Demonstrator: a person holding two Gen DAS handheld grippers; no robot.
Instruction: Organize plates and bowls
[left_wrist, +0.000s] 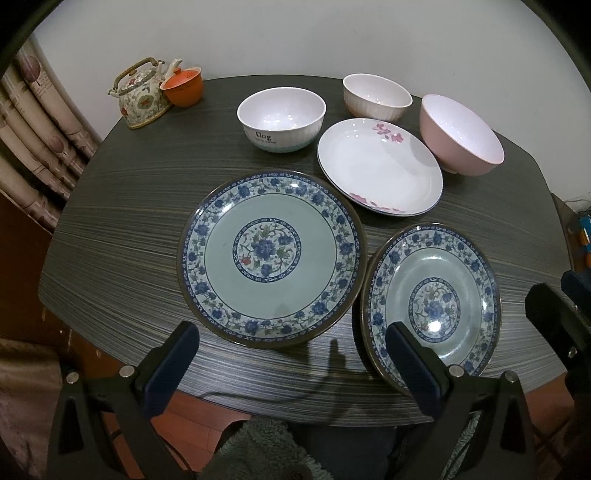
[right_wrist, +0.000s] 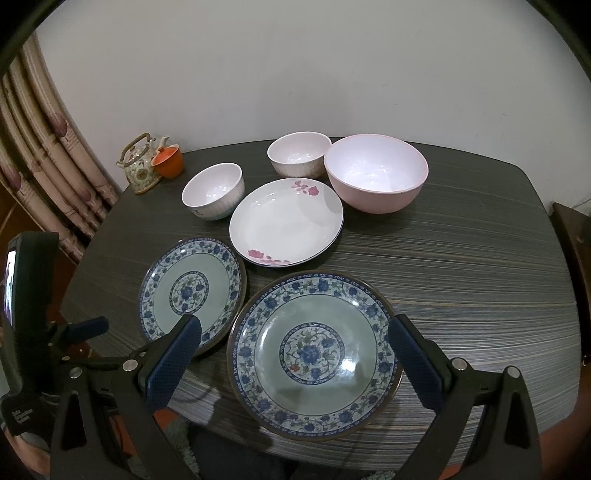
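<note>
Left wrist view shows my left tongs (left_wrist: 291, 363) spread wide and gripping nothing, hovering above the near edge of the dark striped bench (left_wrist: 122, 221). Two blue-flowered plates lie side by side, one at left (left_wrist: 269, 258) and one at right (left_wrist: 432, 306). Behind them sits a white plate with pink flowers (left_wrist: 380, 166). A white ribbed bowl (left_wrist: 280, 120) carries a small dark label I cannot read. Farther back stand a second ribbed bowl (left_wrist: 376, 96) and a pink bowl (left_wrist: 461, 134). My right tongs (right_wrist: 295, 354) are also wide apart and empty, straddling the nearest blue plate. A floral teapot (left_wrist: 142, 94) and orange cup (left_wrist: 183, 86) occupy the far left corner.
</note>
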